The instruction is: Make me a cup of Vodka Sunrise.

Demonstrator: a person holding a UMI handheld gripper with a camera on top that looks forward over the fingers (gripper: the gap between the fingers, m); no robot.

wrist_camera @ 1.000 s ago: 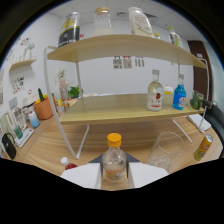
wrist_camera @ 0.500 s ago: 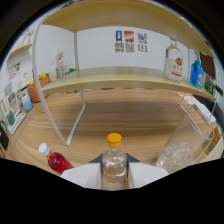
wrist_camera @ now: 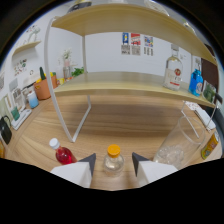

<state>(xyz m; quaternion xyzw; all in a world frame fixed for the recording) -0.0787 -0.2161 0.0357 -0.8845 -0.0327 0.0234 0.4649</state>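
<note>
One orange-capped bottle (wrist_camera: 113,161), one red-liquid bottle (wrist_camera: 62,153), one clear glass (wrist_camera: 176,146), one liquor bottle with a red label (wrist_camera: 173,74), one blue bottle (wrist_camera: 195,82), two posters (wrist_camera: 135,44).

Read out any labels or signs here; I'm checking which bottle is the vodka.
No text can be read.
Clear bottle with red-and-white label on the shelf: print too blurred.
Posters on the wall: too small.
Orange-capped bottle between the open gripper fingers: no label shows.
</note>
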